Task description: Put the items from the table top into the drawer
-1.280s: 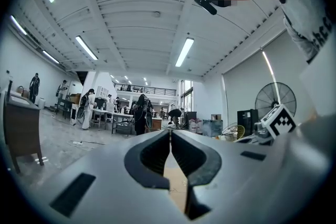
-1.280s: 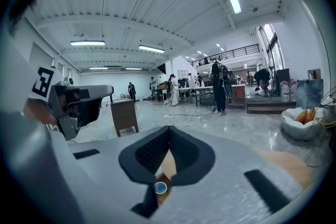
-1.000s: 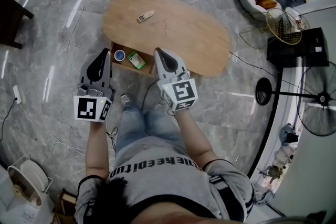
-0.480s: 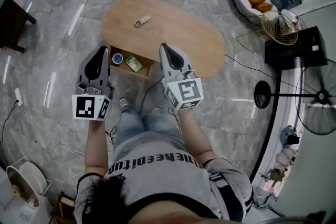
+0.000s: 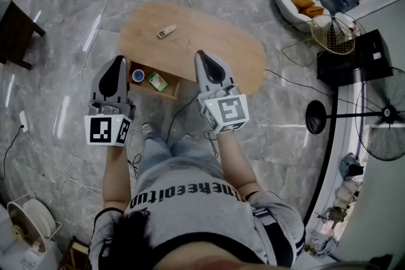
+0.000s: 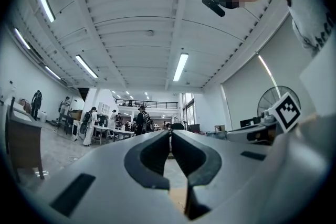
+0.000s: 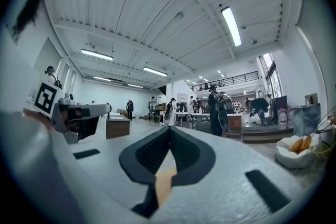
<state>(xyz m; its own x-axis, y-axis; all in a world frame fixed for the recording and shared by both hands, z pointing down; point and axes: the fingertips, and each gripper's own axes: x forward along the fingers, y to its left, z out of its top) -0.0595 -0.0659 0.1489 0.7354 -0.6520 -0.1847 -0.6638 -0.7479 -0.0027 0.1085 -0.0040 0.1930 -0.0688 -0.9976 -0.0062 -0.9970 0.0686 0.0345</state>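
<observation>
From the head view I look down on an oval wooden table [image 5: 215, 47]. A small remote-like item [image 5: 167, 31] lies on its top near the left end. Below the table's near edge an open drawer [image 5: 169, 89] holds a blue-and-white roll [image 5: 138, 76] and a green box [image 5: 157, 81]. My left gripper [image 5: 118, 59] is held high over the drawer's left side, shut and empty. My right gripper [image 5: 201, 54] is over the table's near edge, also shut and empty. Both gripper views look out level across the hall, with the left gripper [image 6: 169, 132] and the right gripper [image 7: 169, 128] closed tip to tip.
Cables trail over the marble floor around the table. A dark stool [image 5: 16, 31] stands at the left. At the right are a pedestal fan [image 5: 380, 126], a black cabinet [image 5: 351, 57], a wire basket [image 5: 335, 31] and a white seat with orange cushions [image 5: 304, 0]. People stand far off in the hall.
Both grippers have lifted away from the table and drawer, which now look smaller and farther off. The jaws stay closed.
</observation>
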